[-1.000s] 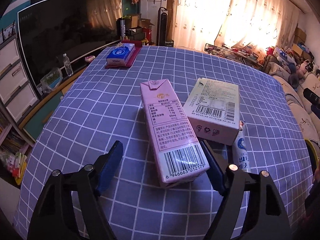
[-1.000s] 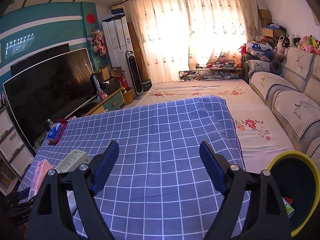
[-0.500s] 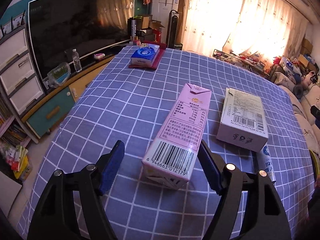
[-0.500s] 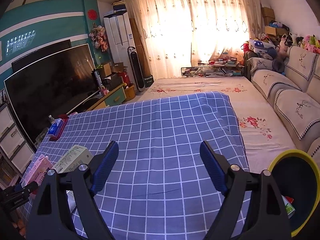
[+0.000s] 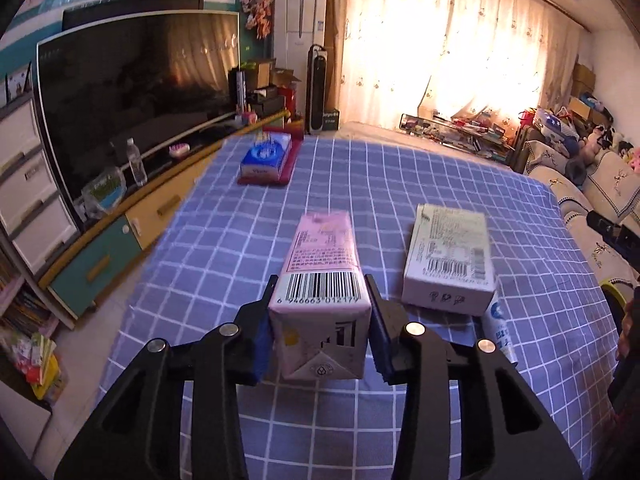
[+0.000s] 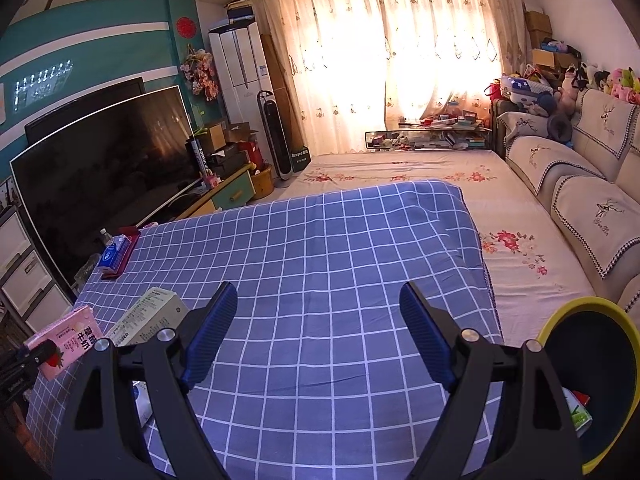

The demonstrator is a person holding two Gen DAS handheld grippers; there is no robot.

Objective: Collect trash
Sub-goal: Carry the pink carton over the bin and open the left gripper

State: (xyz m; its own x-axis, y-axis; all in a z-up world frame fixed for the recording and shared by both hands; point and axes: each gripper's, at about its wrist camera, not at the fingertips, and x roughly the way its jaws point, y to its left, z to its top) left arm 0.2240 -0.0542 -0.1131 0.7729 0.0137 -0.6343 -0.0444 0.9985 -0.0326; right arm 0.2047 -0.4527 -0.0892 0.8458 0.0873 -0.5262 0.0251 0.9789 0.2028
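Left wrist view: your left gripper (image 5: 320, 334) has its jaws clamped on the pink milk carton (image 5: 320, 280); the white box (image 5: 448, 260) lies at its 2 o'clock on the table (image 5: 224, 240). Right wrist view: your right gripper (image 6: 318, 334) hangs with jaws wide, the yellow-rimmed bin (image 6: 576, 308) at 4 o'clock

I've got the pink milk carton (image 5: 320, 280) between my left gripper's (image 5: 320, 336) pads, white cardboard box (image 5: 448, 256) to its right, blue checked tablecloth (image 5: 360, 184) beneath.
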